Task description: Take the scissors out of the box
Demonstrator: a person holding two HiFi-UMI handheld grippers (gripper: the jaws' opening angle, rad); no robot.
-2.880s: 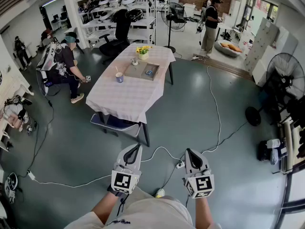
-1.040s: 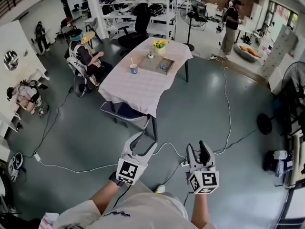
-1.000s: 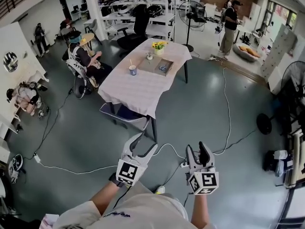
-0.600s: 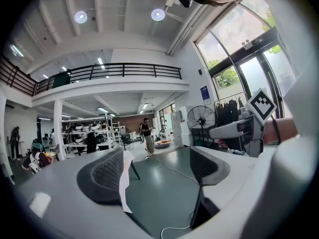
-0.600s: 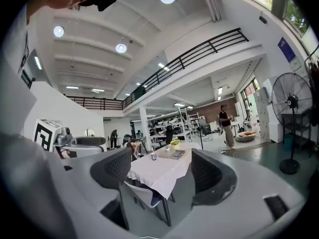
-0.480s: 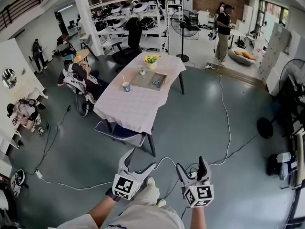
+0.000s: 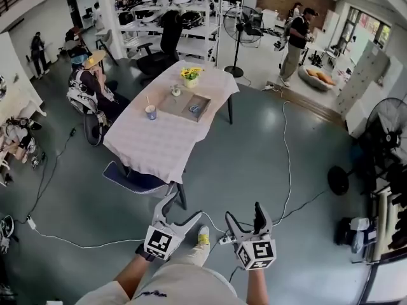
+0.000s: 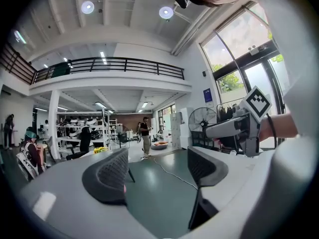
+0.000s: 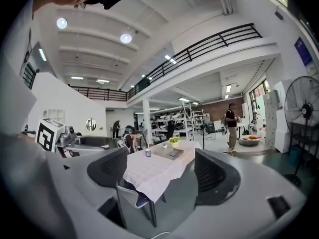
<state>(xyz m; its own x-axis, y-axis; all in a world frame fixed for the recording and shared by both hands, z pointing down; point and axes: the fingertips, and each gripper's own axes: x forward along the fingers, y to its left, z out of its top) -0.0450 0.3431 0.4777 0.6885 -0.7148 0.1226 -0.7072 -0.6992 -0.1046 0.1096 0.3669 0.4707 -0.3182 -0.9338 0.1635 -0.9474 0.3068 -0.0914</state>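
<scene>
A flat brown box [image 7: 185, 106] lies at the far end of a table [image 7: 159, 142] covered with a pale cloth, several steps ahead of me. Something small and blue, probably the scissors [image 7: 194, 109], rests in it. The right gripper view shows the same box [image 9: 171, 153] far beyond the jaws. My left gripper [image 7: 182, 210] is held low over the floor, its wide jaws closing a little on nothing. Beside it my right gripper [image 7: 245, 215] is still opening, also empty. The left gripper [image 8: 159, 171] looks out over bare floor.
On the table stand a blue cup [image 7: 151, 112] and yellow flowers [image 7: 189, 75]. A chair [image 7: 137, 178] is tucked under its near end. Cables [image 7: 283, 151] cross the floor. A person sits at the left [image 7: 92, 86], another stands behind [image 7: 294, 38]. Fans [image 7: 381, 118] stand at the right.
Both grippers' jaws have spread from nearly together to wide apart. I have stepped closer to the table, and a foot now shows between the grippers.
</scene>
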